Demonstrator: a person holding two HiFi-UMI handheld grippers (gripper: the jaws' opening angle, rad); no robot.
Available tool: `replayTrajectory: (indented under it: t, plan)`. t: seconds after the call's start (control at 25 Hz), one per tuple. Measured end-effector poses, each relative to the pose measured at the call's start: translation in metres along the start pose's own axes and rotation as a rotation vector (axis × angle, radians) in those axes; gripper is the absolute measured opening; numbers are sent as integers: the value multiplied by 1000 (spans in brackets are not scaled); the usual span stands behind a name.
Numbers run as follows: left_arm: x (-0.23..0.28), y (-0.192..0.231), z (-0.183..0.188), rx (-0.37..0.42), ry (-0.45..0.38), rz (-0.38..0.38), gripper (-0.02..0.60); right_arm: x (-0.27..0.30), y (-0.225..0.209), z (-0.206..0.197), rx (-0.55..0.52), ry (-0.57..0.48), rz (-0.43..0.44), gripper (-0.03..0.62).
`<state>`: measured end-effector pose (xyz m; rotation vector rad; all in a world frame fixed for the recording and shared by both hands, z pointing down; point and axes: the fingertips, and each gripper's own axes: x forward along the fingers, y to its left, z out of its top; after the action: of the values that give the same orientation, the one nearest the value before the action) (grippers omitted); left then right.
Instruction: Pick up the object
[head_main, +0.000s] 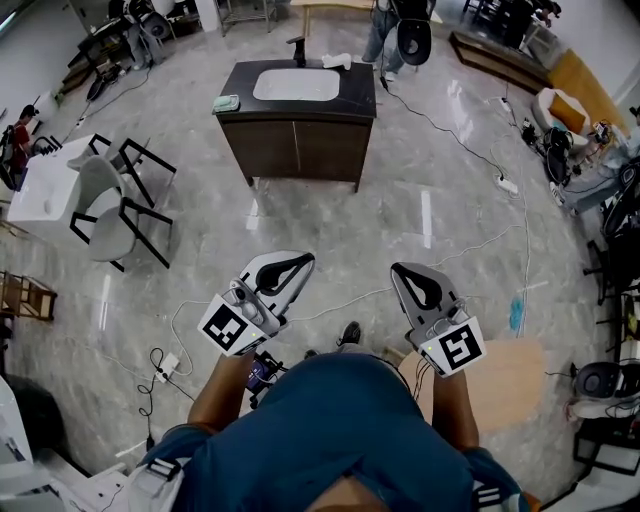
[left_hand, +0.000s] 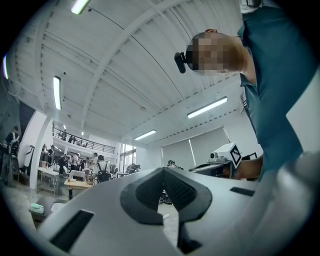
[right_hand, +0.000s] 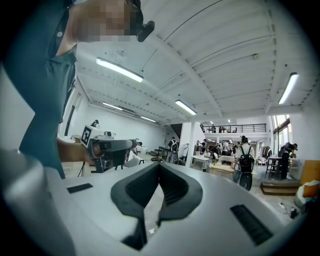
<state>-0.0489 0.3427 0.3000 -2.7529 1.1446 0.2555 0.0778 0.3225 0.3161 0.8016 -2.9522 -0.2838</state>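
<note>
Left gripper (head_main: 306, 260) is sitting with its jaws pressed together and nothing between them; its own view is showing the dark pads (left_hand: 150, 192) meeting at the tip against open room. Right gripper (head_main: 398, 268) is doing the same: jaws closed tip to tip, pinching nothing, pads (right_hand: 174, 191) touching at the front. Both are being held over the floor (head_main: 430, 200) in front of the person, side by side and apart, tips aiming toward the vanity cabinet (head_main: 300, 145). Cannot tell which item is the object; the candidates are lying on the cabinet's dark top (head_main: 365, 90). A small green item (head_main: 226, 102) is sitting at the top's left edge. A white item (head_main: 336, 61) is lying at the back, just right of the black faucet (head_main: 297, 48). Both are sitting well apart from either gripper's fingers, across the floor, and neither is being touched. The white basin (head_main: 296, 85) is sitting in the top between them; both items are resting on the top outside the bowl. The left gripper view is also catching the right gripper's marker cube (left_hand: 234, 155) off to the side.
</note>
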Motion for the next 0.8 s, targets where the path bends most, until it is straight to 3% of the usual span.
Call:
replayTrajectory:
  t: [0.48,0.64,0.8]
  plan:
    - [92,50,-18,49,8,59,3,35,-103,-18,-3,-55,70,15]
    - [117,62,-28,48,11,65,4,45,-128,-26,40,-42,82,15]
    - [132,81,-37,40,22,64,3,60,-150,-34,13,-51,86,15]
